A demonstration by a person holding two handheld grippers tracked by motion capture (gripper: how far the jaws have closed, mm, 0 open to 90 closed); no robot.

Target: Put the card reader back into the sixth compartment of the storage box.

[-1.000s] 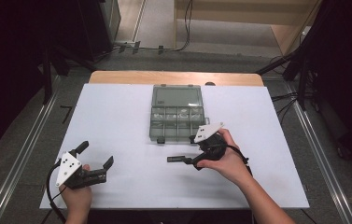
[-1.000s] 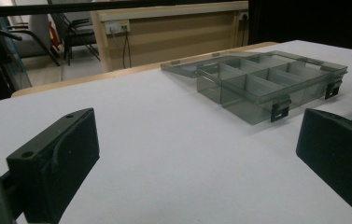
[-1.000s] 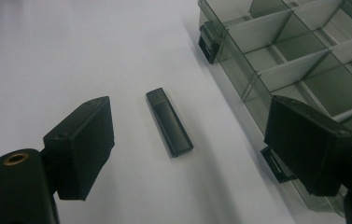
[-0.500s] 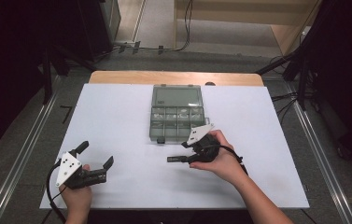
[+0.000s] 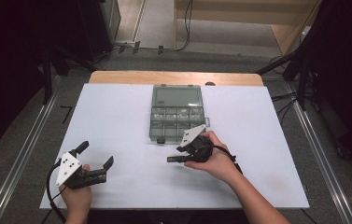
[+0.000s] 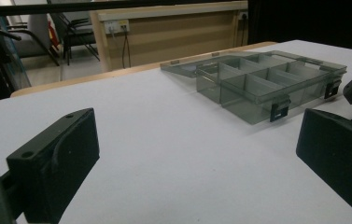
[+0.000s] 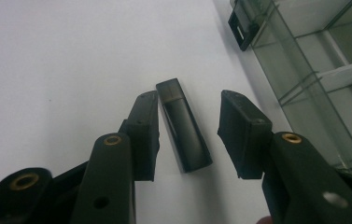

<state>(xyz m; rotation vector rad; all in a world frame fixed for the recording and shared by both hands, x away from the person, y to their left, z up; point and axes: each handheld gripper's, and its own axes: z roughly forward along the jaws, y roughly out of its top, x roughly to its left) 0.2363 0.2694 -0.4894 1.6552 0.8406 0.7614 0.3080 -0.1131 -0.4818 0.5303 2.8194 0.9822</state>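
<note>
A slim black stick [image 7: 183,126] lies flat on the white table, just in front of the clear compartment box [image 5: 177,112]. My right gripper [image 7: 190,102] is open, with one jaw on each side of the stick and neither touching it. From above, the right gripper [image 5: 177,155] points left, close to the box's front edge. My left gripper [image 5: 96,154] is open and empty at the near left of the table, far from the box. Its wide-apart jaws frame bare table in the left gripper view, with the box [image 6: 257,79] beyond them.
The box's lid [image 5: 176,95] lies open flat behind the compartments, which look empty. Black latches [image 6: 278,109] hang on its front wall. The white table [image 5: 117,116] ends in a wooden strip [image 5: 173,77] at the far side. Metal rails run along both sides.
My right gripper has shifted left and a little nearer, so its jaws now straddle the black stick. The left gripper and the box have not moved.
</note>
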